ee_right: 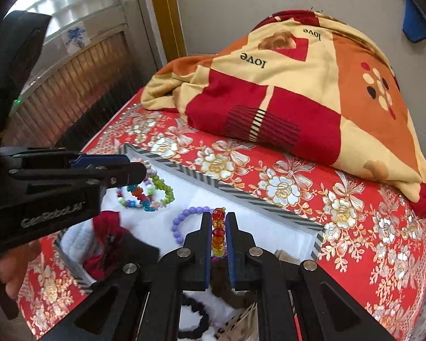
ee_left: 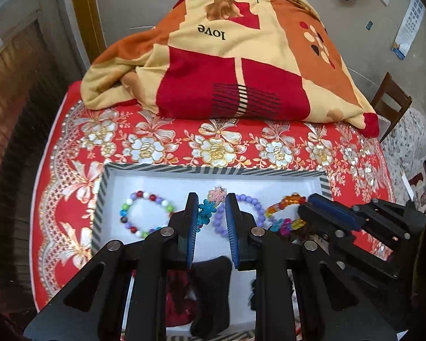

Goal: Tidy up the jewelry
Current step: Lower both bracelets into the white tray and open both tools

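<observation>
A white box (ee_left: 213, 170) with a striped rim sits on the red floral cloth and holds bead bracelets. My left gripper (ee_left: 212, 199) is open and empty, hovering over a snowflake bracelet (ee_left: 210, 209), between a multicolour bracelet (ee_left: 146, 214) and a purple bracelet (ee_left: 248, 213). My right gripper (ee_right: 217, 217) is shut on an orange-red crystal bracelet (ee_right: 218, 236) and holds it above the box (ee_right: 269, 207). It also shows in the left wrist view (ee_left: 312, 201), over that bracelet (ee_left: 286, 201). The purple bracelet (ee_right: 184, 218) lies left of the fingers.
A folded red, orange and cream blanket (ee_left: 235, 56) lies on the table behind the box. Dark and red cloth items (ee_left: 207, 284) and a black hair tie (ee_right: 196, 315) lie in the box's near part. A wooden chair (ee_left: 392, 99) stands at the right.
</observation>
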The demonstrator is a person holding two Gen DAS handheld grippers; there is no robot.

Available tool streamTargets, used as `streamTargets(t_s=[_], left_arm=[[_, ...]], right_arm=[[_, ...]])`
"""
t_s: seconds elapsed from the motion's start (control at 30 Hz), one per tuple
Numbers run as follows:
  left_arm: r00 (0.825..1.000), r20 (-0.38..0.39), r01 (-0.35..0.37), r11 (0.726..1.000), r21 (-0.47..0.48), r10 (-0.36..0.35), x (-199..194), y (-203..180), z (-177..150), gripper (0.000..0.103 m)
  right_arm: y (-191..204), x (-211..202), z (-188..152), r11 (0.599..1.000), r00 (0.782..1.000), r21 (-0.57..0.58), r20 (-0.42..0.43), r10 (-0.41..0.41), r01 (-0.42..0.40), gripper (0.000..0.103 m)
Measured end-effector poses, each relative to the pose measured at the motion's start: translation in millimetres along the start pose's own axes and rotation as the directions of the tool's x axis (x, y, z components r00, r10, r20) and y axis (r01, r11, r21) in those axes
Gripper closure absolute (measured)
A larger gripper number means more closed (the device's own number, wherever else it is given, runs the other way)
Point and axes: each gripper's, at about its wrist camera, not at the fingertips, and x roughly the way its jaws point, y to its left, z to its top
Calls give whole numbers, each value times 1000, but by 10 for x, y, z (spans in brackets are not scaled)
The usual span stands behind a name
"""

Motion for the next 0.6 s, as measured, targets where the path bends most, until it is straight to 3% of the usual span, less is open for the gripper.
streamTargets(t_s=[0.1,0.3,0.6], left_arm=[[1000,-13,11,1000,-24,-11,93,39,6,85],[997,-69,-34,996,-83,29,329,320,-84,85],[988,-128,-98,990,-106,84,553,505,-268,85]], right_arm=[[-132,127,-26,1000,1000,25,-27,-13,14,94],[-433,360,-140,995,995,88,-90,-45,53,94],[-539,596,-209,990,987,112,-142,-73,89,94]])
